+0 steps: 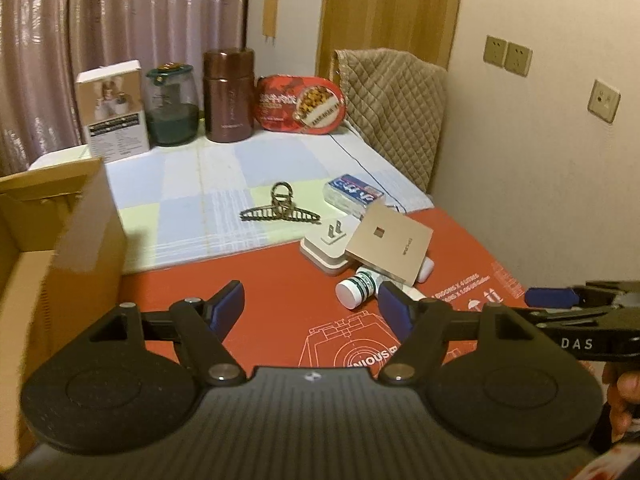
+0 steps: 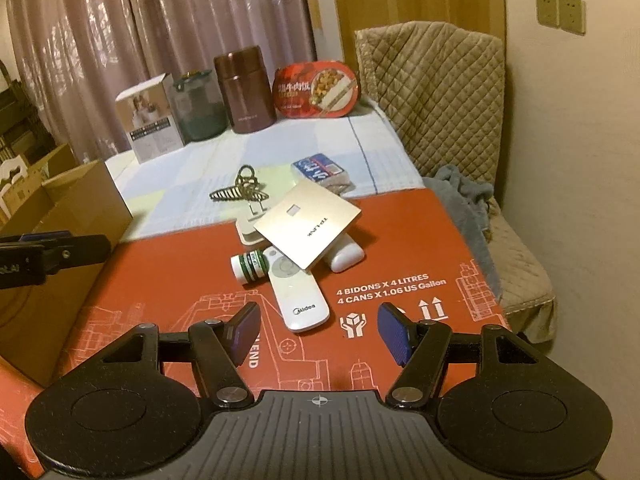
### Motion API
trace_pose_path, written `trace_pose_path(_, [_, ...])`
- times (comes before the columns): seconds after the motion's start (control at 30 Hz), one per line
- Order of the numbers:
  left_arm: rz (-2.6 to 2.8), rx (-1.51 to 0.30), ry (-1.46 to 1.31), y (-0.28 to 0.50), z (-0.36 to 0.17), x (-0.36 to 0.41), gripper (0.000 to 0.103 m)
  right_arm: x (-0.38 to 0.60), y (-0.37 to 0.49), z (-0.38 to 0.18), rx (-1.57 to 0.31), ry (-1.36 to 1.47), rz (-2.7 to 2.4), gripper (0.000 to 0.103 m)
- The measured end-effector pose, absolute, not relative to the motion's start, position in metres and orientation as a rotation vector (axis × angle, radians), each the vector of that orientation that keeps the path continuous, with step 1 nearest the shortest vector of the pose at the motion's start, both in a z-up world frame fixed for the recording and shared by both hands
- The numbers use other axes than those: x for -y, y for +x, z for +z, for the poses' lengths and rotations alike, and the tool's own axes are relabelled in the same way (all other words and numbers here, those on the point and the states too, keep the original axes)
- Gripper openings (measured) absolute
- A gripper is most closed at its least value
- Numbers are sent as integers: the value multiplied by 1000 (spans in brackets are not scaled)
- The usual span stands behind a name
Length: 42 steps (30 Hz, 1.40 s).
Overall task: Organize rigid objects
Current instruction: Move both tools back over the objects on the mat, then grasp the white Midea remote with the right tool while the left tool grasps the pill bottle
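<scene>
A pile of small objects lies on a red cardboard sheet (image 2: 400, 240): a gold TP-LINK panel (image 2: 308, 228) resting on a white Midea remote (image 2: 298, 296), a green-and-white bottle (image 2: 250, 268), a white plug adapter (image 1: 326, 246) and a white capsule-shaped item (image 2: 344, 258). A hair claw clip (image 2: 240, 192) and a blue tissue pack (image 2: 320, 170) lie just behind on the checked cloth. My left gripper (image 1: 312, 308) is open and empty, short of the pile. My right gripper (image 2: 318, 332) is open and empty just before the remote.
An open cardboard box (image 1: 60, 240) stands at the left. At the back are a white carton (image 1: 114, 112), a glass jar (image 1: 172, 108), a brown flask (image 1: 229, 96) and a red food tub (image 1: 300, 104). A quilted chair (image 2: 440, 92) stands at the right.
</scene>
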<state>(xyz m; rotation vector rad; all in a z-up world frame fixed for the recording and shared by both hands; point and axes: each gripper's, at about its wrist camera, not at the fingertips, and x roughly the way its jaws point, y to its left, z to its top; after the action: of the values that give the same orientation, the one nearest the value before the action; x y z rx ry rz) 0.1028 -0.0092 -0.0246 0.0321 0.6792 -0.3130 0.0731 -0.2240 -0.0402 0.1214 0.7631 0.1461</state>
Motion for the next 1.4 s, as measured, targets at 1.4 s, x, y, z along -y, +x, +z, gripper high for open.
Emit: trace_pose_path(1.4, [-335, -786, 7, 161, -106, 4, 70, 166, 150, -115, -875, -126, 419, 37])
